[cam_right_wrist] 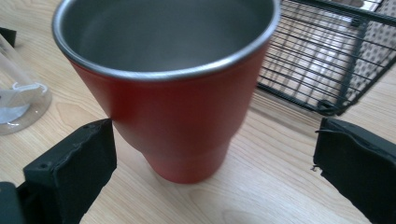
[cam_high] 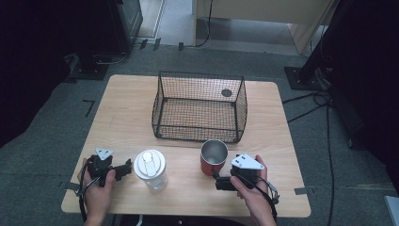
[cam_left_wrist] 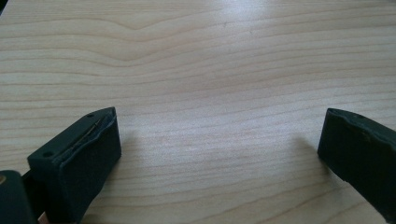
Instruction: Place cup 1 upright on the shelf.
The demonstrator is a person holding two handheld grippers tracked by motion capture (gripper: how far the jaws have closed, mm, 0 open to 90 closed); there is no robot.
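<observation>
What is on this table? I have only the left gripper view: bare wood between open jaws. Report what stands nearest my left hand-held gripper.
Observer: A clear bottle with a white lid stands upright just ahead of the left hand-held gripper.
Operator: Now give me the right side.
Observer: The right hand-held gripper is open and faces a red cup; its jaws are spread wide and do not touch it.
Operator: Tell me what lies beyond those two.
Observer: A black wire basket sits farther back, with nothing in it.
</observation>
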